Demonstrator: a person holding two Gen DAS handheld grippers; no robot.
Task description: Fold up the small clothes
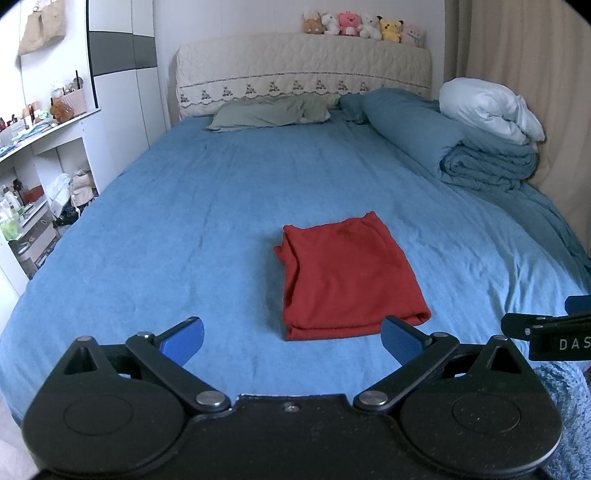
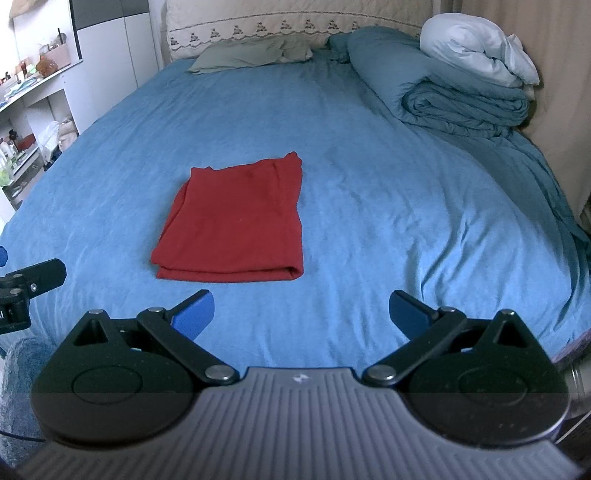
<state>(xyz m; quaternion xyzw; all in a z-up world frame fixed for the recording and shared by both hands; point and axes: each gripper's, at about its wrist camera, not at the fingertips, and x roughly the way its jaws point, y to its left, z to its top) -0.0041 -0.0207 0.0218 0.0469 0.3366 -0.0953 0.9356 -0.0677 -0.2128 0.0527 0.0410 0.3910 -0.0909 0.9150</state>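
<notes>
We see the red cloth [image 1: 347,275] folded flat on the bed [image 1: 184,221]; left gripper [image 1: 291,338] and right gripper [image 2: 301,314] both released, clear of it.

Folded red cloth garment [image 1: 347,277]: frame centre, on blue-sheeted bed [image 1: 184,221]. Rolled blue duvet [image 1: 461,147]: upper right. White shelving unit [image 1: 44,158]: left edge.

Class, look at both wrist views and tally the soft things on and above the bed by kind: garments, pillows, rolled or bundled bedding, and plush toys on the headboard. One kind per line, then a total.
Red folded garment: 1
Green pillow: 1
Bedding bundles, blue duvet and white bundle: 2
Plush toys: 6
Total: 10
</notes>
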